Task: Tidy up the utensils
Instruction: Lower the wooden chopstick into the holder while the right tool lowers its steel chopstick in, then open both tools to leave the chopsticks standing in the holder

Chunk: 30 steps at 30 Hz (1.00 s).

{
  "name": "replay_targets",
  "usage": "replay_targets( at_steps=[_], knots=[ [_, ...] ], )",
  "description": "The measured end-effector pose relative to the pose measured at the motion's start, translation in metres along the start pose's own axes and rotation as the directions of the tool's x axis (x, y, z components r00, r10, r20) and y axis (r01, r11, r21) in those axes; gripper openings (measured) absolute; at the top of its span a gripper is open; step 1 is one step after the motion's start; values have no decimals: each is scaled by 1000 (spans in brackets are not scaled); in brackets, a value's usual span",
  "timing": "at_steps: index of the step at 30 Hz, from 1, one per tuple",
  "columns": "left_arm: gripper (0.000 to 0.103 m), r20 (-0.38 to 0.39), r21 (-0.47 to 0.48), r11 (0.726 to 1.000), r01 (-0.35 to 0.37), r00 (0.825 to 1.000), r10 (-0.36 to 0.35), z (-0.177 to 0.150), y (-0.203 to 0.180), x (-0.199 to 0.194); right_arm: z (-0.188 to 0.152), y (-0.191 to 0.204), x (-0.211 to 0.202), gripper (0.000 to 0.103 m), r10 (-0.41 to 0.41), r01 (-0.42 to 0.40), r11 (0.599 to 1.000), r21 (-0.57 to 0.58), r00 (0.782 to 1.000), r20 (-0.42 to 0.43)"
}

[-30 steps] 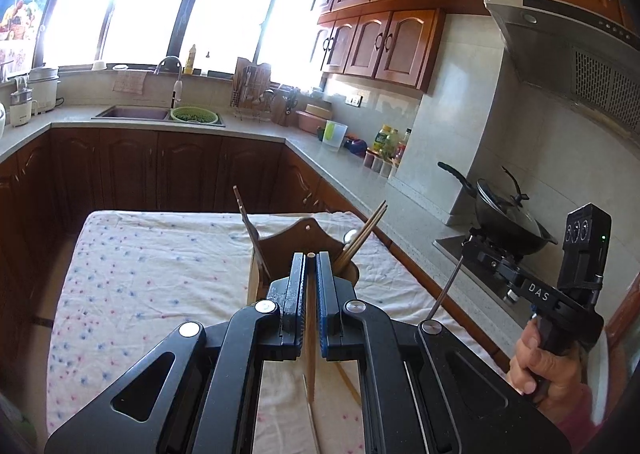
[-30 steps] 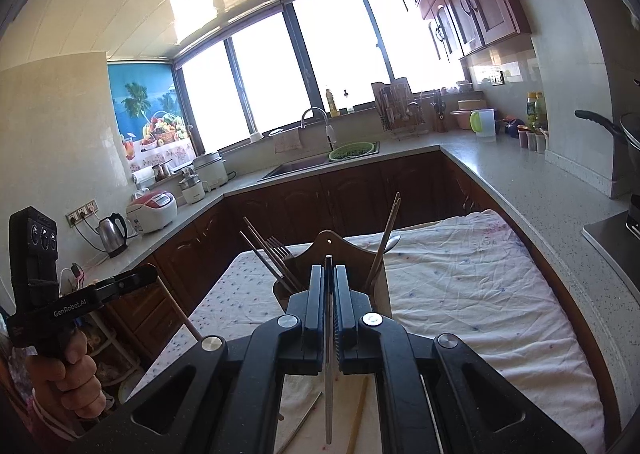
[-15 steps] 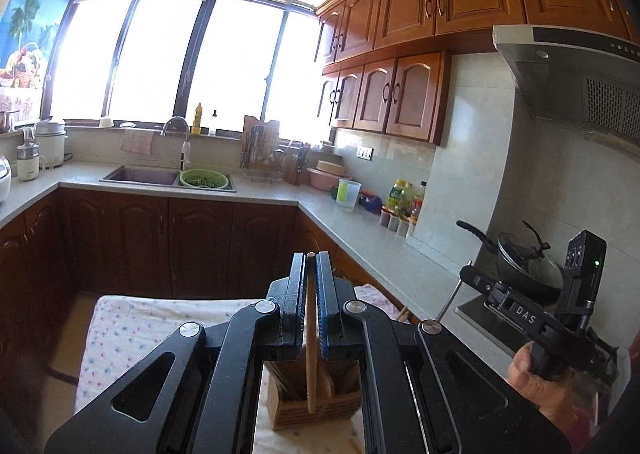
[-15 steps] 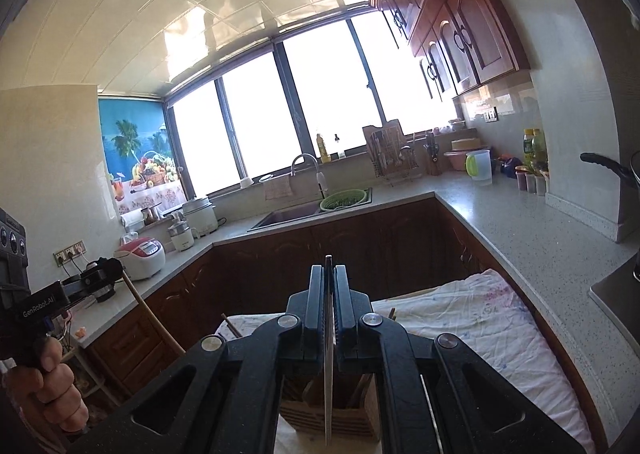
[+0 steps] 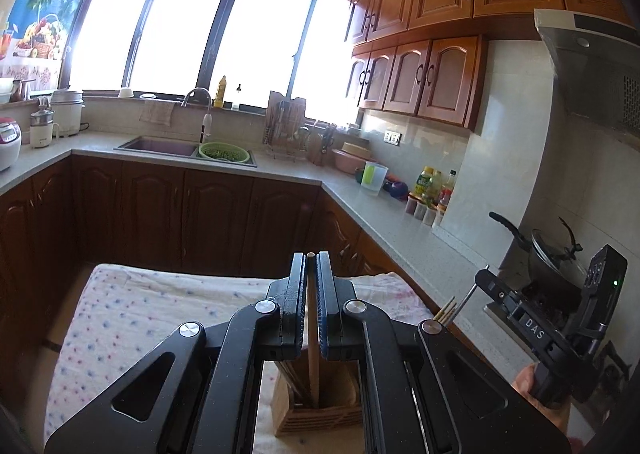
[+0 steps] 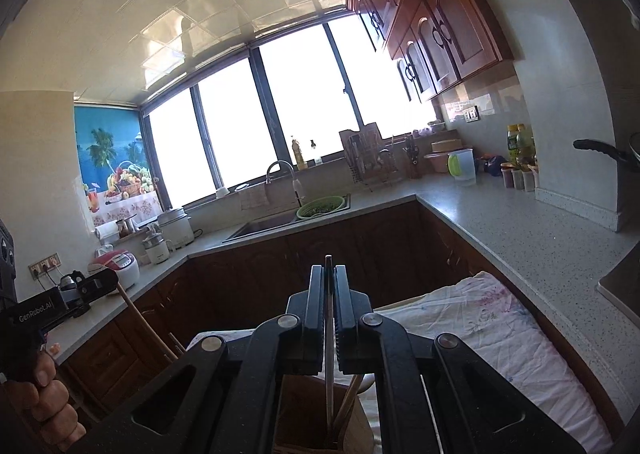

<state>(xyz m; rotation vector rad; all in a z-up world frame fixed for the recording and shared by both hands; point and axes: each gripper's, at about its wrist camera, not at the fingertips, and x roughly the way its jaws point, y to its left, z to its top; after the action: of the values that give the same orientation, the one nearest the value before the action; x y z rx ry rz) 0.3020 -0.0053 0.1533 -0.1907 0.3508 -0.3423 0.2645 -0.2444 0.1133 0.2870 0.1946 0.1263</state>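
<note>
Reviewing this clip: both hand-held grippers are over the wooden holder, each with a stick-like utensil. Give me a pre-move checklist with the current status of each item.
1. Left hand-held gripper clamped on its wooden chopstick: ok.
2. Right hand-held gripper clamped on its thin metal utensil: ok.
3. Chopstick's lower end inside the wooden holder: ok, it runs down into the opening.
4. Metal utensil's lower end inside the holder: ok, it reaches into the opening beside other utensils.
5. Either tip resting on the holder's bottom: cannot tell, hidden inside.
6. Holder upright on the cloth: ok.
</note>
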Motion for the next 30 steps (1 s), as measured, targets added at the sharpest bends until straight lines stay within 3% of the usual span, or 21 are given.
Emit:
replay_targets(
  at_steps=[12,30],
  knots=[
    [5,-101,-10,999,-33,994,31,-43,7,19,-40,-10,18,4,-24,26,999,23,995,-92],
    [5,-107,-4,999,-49,993,48,-42,10,19,-45,-19,23,5,-28,34,998,44,990,-136]
  ],
)
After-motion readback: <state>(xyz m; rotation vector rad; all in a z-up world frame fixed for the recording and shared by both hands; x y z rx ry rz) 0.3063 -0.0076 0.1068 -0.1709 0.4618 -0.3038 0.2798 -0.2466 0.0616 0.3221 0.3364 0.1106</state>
